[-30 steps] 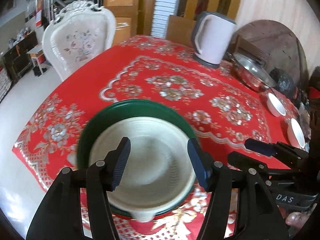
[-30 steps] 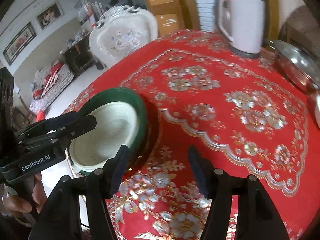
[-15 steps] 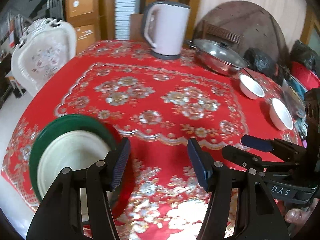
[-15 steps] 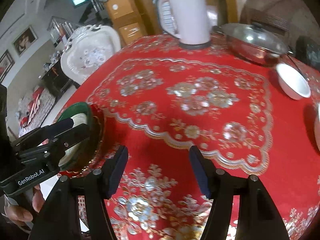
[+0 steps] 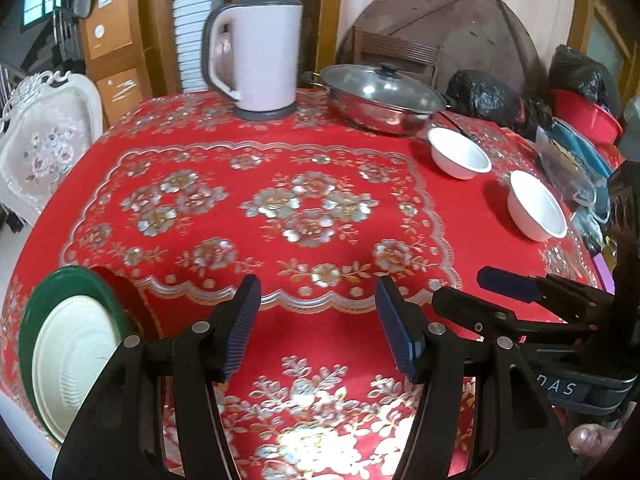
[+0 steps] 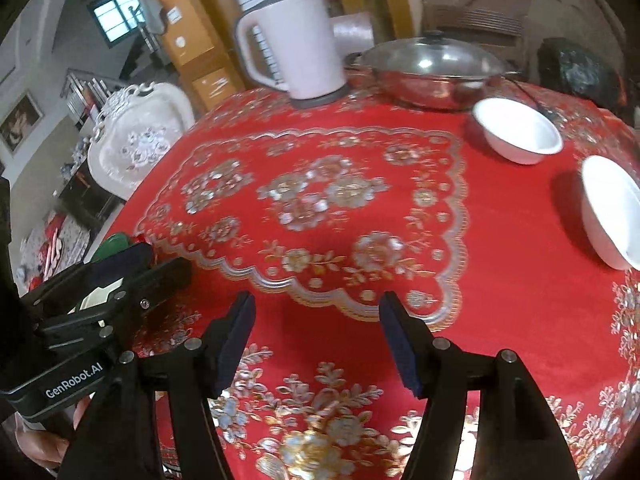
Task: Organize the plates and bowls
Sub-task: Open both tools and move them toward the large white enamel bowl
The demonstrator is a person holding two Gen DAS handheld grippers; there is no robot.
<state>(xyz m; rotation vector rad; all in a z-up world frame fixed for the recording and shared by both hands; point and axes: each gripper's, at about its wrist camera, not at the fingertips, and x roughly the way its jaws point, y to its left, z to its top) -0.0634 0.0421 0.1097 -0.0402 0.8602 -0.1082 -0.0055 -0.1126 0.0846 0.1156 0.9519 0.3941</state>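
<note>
A cream bowl point(image 5: 70, 354) sits inside a green plate point(image 5: 48, 292) at the table's near left edge. Two white bowls stand at the right: the farther one point(image 5: 459, 153) point(image 6: 518, 130) by the pan, the nearer one point(image 5: 536, 205) point(image 6: 610, 210) closer to the edge. My left gripper point(image 5: 316, 320) is open over bare red tablecloth, nothing between its fingers. My right gripper point(image 6: 314, 340) is open too, empty, over the cloth. In the left wrist view the right gripper's fingers point(image 5: 508, 284) show at the right. In the right wrist view the left gripper point(image 6: 120, 280) hides most of the green plate point(image 6: 114, 242).
A white electric kettle point(image 5: 256, 56) and a lidded steel pan point(image 5: 380, 96) stand at the table's far side. Black bags point(image 5: 484, 96) and red and blue items crowd the far right. A white ornate chair point(image 5: 44, 148) stands left of the table. A hand point(image 6: 44, 444) holds the left gripper.
Both grippers have swung right, away from the green plate with the cream bowl, which slid to the left edge of both views. The two white bowls have come into view.
</note>
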